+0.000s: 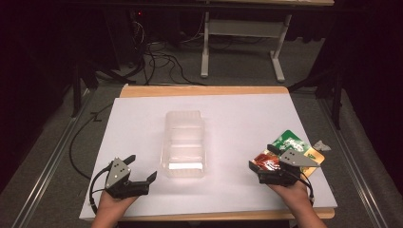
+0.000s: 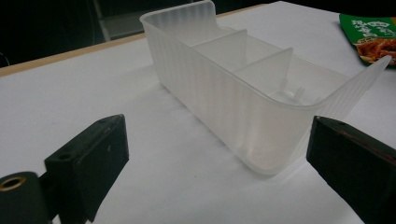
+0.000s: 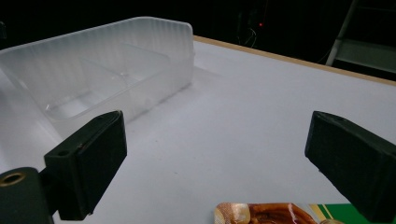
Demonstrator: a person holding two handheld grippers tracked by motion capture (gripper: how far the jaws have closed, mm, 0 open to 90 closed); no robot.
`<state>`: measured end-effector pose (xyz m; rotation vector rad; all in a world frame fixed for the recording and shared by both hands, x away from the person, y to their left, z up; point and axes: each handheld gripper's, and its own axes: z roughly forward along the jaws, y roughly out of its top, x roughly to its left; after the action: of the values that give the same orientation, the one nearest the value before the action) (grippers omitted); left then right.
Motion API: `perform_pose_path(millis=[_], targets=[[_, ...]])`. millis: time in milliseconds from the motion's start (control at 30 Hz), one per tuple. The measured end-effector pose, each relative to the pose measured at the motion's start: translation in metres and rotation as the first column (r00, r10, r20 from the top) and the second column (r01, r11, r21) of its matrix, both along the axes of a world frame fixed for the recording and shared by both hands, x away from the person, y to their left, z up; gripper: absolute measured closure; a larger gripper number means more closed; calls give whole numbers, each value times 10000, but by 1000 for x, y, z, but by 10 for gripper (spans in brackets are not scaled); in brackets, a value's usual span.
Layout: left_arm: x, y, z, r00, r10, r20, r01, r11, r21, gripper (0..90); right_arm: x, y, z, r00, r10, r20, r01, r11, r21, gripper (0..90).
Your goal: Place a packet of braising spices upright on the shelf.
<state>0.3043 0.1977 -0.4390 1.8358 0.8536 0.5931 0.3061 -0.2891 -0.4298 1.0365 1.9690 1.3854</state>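
Your left gripper (image 1: pixel 141 170) gapes wide, holding nothing, beside the clear bin (image 1: pixel 184 142); right gripper (image 1: pixel 262 156) also spread wide, empty, over snack packets (image 1: pixel 290 145).

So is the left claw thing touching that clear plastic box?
Apart. In the left gripper view, white table shows between the open left gripper and the clear box.

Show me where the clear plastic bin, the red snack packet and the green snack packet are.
clear plastic bin (image 1: pixel 184 167): high view, near end wall.
red snack packet (image 1: pixel 266 162): high view, its visible face.
green snack packet (image 1: pixel 291 141): high view, middle of its printed face.
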Motion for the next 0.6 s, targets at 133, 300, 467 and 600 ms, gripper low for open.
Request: perform_pose_path(millis=[133,300,467,600], targets=[[0,-1,-1,10000,6,-16,-5,10000,91,52,-1,-8,-1,10000,11,-67,-9,9997,259,56],[1,0,-2,10000,90,-30,-89,9999,143,44,-1,-8,0,10000,74,22,-74,9998,158,56],[1,2,-3,9999,94,-98,-93,9998,167,40,1,-8,0,9999,100,-98,-100,9999,50,60],[1,2,-3,9999,89,-94,-88,9998,197,40,1,-9,0,9998,49,-188,-49,10000,-6,64]])
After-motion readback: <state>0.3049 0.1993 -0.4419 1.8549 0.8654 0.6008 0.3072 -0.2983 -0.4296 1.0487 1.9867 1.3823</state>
